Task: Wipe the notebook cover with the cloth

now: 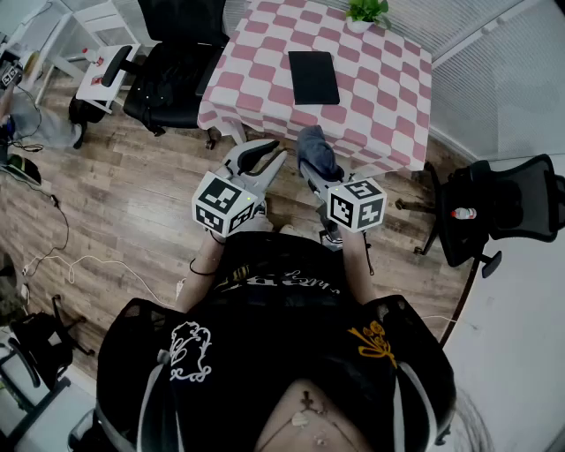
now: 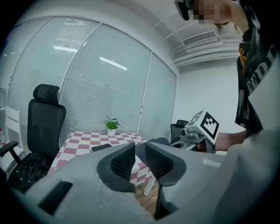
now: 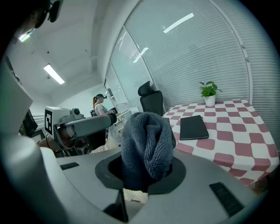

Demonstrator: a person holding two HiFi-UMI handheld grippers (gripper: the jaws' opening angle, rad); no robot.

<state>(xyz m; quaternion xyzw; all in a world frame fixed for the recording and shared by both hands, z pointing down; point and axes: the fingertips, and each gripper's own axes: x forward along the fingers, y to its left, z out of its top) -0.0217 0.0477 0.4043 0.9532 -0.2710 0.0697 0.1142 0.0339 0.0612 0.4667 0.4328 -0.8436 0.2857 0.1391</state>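
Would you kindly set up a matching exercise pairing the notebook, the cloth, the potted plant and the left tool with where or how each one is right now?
Things:
1. notebook
2. cloth
3. potted plant
4. left tool

States:
A. clamped in the right tool
B. jaws slightly apart, nothing between them
C. lying flat on the checked tablecloth
D. standing at the tablecloth's far edge

Pairs: 1-C; 2-A; 3-D; 4-B

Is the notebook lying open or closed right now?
Closed. The notebook lies flat on the checkered table, showing only its dark cover; no pages are visible.
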